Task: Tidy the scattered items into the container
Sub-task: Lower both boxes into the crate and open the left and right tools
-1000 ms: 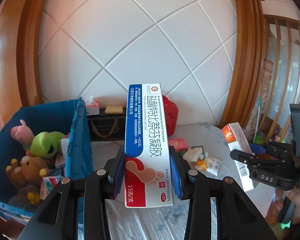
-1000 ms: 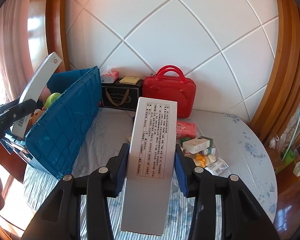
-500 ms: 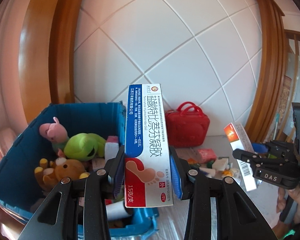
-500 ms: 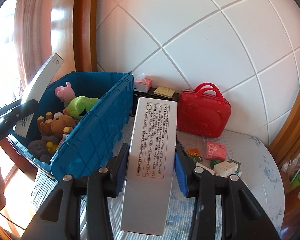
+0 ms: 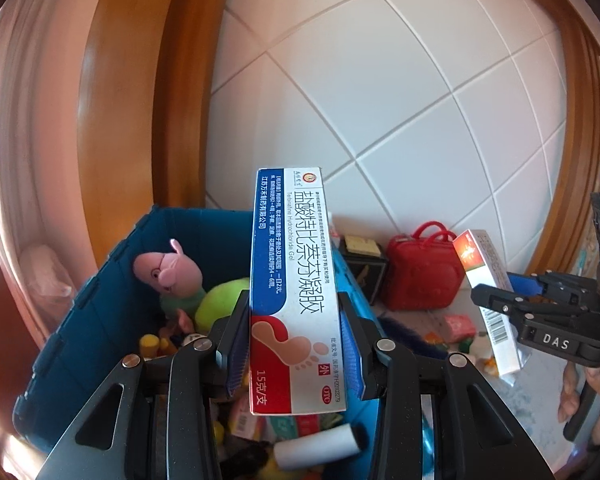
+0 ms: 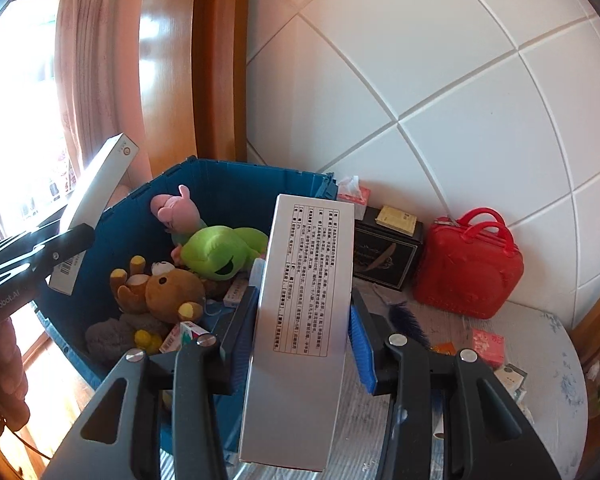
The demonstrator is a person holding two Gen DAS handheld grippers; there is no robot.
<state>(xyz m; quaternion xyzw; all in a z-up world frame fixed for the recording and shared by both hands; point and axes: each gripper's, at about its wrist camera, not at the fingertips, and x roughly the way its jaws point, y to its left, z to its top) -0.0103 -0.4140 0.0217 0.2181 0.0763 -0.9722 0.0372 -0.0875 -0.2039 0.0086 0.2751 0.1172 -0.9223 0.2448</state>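
My left gripper [image 5: 294, 340] is shut on a blue and white foot-gel box [image 5: 292, 280], held upright above the blue crate [image 5: 96, 304]. My right gripper [image 6: 300, 332] is shut on a white medicine box [image 6: 300, 320], held over the crate's [image 6: 236, 196] near right rim. The crate holds a pink pig plush [image 6: 172, 212], a green plush [image 6: 224, 252], a brown bear [image 6: 168, 292] and small boxes. Each gripper shows in the other's view: the right one [image 5: 512, 308] with its orange-ended box [image 5: 488, 296], the left one [image 6: 60, 244] with its box [image 6: 96, 196].
A red case [image 6: 468, 268], a black box [image 6: 384, 252] and a tissue pack [image 6: 354, 194] stand against the tiled wall. Small packets [image 6: 488, 346] lie scattered on the round table's right side [image 6: 548, 344]. A wooden frame and curtain stand behind the crate.
Both grippers have swung left and forward with their boxes, from over the table to above the crate. The crate's contents now fill the lower views.
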